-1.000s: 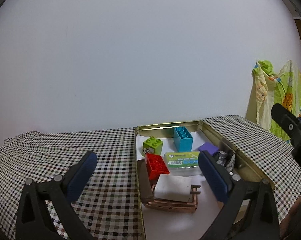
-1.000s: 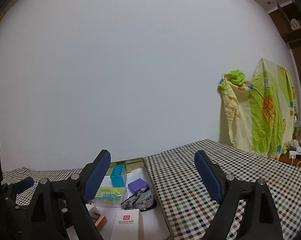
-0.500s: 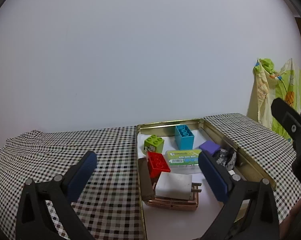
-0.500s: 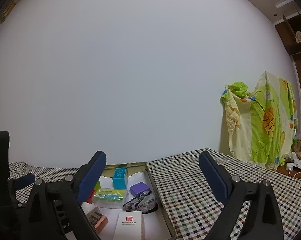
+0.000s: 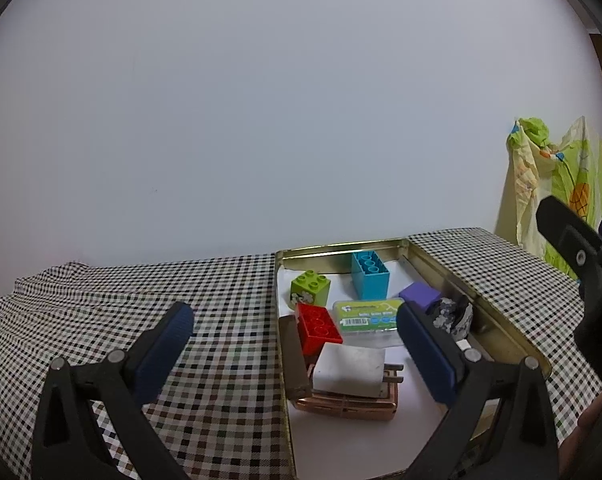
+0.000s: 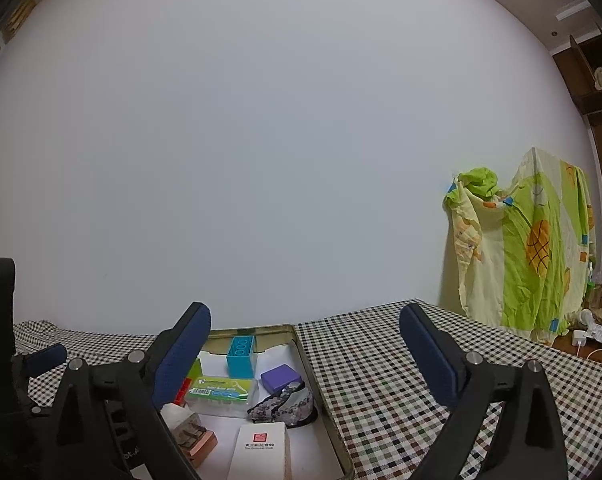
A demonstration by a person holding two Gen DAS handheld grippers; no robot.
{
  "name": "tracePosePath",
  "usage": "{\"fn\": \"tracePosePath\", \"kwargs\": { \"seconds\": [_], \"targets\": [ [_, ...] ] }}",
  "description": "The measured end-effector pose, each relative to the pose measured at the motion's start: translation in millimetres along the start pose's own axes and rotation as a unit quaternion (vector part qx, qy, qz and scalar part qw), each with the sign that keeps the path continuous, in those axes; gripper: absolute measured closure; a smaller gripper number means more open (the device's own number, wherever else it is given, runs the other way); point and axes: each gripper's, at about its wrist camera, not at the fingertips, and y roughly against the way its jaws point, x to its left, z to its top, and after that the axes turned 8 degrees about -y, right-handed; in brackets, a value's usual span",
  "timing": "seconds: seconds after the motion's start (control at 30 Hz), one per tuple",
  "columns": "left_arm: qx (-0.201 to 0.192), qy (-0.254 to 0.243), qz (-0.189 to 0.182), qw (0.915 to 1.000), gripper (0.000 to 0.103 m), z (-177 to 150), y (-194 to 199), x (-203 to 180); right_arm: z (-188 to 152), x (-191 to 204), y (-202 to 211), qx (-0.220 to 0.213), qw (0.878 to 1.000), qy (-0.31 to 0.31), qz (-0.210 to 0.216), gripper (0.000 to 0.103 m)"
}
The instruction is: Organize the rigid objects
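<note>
An open gold tin (image 5: 505,322) lies on the checked cloth. It holds a blue brick (image 5: 371,280), a green brick (image 5: 309,288), a red brick (image 5: 317,326), a green-labelled floss box (image 5: 367,316), a purple block (image 5: 419,294), a floral-patterned piece (image 5: 449,316) and a white block (image 5: 349,368) on a copper frame (image 5: 345,404). My left gripper (image 5: 291,320) is open over the tin's left wall, holding nothing. My right gripper (image 6: 305,320) stands wide open above the tin's right wall, empty. A white card box (image 6: 261,452) lies at the tin's near end.
The checked tablecloth (image 5: 181,288) spreads on both sides of the tin and bunches at the far left. A white wall stands close behind the table. A green and yellow cloth (image 6: 533,248) hangs at the right, with small items (image 6: 597,328) beside it.
The right gripper's jaws have spread wider and its view has tipped slightly upward. The left gripper and the things in the tin have not moved.
</note>
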Motion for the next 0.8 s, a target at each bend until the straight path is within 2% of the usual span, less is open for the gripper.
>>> {"fn": "tracePosePath", "kwargs": {
  "seconds": [0.3, 0.37, 0.8],
  "targets": [
    [0.001, 0.0, 0.003, 1.0, 0.0, 0.9, -1.5, -0.2, -1.0, 0.9, -2.9, 0.005, 1.0, -0.001, -0.004, 0.005],
    [0.002, 0.002, 0.004, 1.0, 0.0, 0.5, -1.9, 0.1, -1.1, 0.7, -2.6, -0.002, 1.0, 0.003, -0.016, 0.005],
    [0.0, 0.003, 0.003, 1.0, 0.0, -1.3, -0.9, -0.2, -1.2, -2.0, -0.8, -0.001, 1.0, 0.002, -0.013, 0.005]
  ]
}}
